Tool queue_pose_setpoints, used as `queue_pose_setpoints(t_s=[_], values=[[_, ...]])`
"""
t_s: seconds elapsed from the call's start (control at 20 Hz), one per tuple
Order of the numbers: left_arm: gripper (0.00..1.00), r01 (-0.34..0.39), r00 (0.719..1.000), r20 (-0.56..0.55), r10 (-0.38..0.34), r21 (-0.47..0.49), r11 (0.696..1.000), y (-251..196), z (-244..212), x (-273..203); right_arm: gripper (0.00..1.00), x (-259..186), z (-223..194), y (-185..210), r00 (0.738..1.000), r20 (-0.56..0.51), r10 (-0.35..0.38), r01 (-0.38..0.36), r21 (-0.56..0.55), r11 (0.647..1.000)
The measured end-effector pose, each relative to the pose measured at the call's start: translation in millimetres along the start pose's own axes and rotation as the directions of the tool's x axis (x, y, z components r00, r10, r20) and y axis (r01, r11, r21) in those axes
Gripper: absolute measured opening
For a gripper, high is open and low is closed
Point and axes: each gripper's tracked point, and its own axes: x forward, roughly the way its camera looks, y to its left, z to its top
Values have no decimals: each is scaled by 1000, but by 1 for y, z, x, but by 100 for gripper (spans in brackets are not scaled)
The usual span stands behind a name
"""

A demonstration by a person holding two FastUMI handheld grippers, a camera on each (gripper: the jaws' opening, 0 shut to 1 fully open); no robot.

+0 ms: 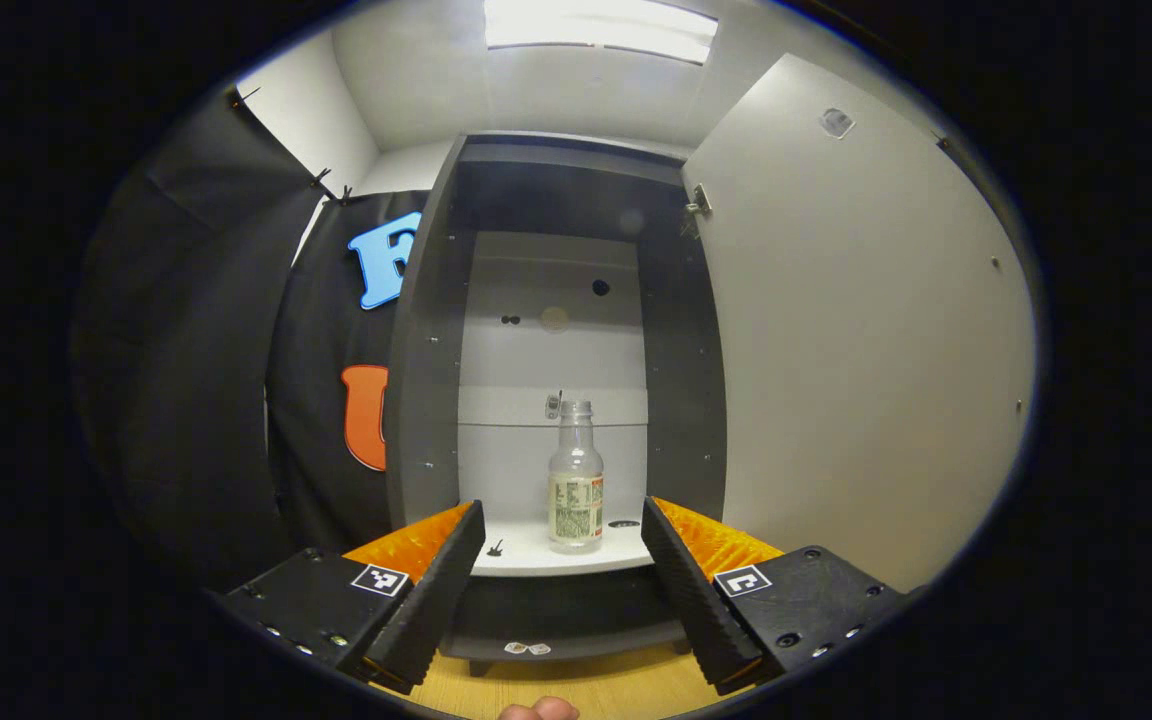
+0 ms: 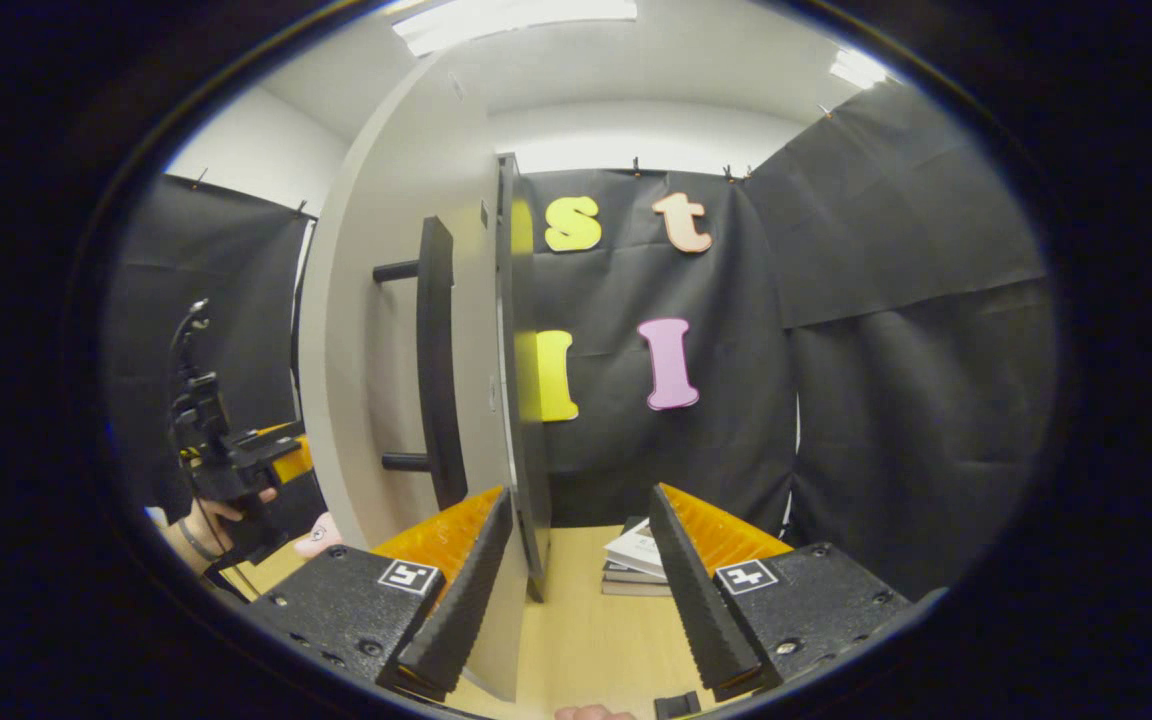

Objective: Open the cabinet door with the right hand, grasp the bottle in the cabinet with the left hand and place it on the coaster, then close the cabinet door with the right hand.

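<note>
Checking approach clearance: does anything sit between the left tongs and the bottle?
No. In the left gripper view, the open left tongs face the bottle across bare shelf.

The bottle point(image 1: 576, 475) stands on the cabinet point(image 1: 424, 380) shelf near its front edge; the door point(image 1: 856, 350) hangs open to the right.

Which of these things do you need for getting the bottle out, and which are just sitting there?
Needed:
bottle, upright on the cabinet shelf
cabinet door, swung open
door handle
left gripper, open, facing the bottle
right gripper, open, by the door's edge

Just lying about:
stack of books on the table
</note>
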Motion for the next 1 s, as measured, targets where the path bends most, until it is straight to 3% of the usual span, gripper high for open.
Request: queue_pose_setpoints(t_s=[0.15, 0.3, 0.55, 0.8, 1.0], values=[[95, -7, 1000, 31, 5, 45, 999, 4, 11, 46, 86, 3, -3, -1, 1000, -3, 0, 0, -17, 1000], [95, 23, 1000, 13, -23, 14, 1000, -5, 8, 85, 86, 7, -7, 4, 1000, -16, 18, -19, -18, 1000], [95, 30, 1000, 2, -30, 82, 996, -1, 1, 138, 86, 14, -10, 6, 999, -31, 19, -21, -69, 997], [96, 29, 999, -48, -26, 72, 997, 1, -14, 168, 86, 18, -16, -5, 999, -46, -12, 10, -55, 998], [96, 42, 999, -26, -40, 62, 997, -2, -10, 172, 86, 18, -20, -17, 997, -57, -48, 47, -22, 999]])
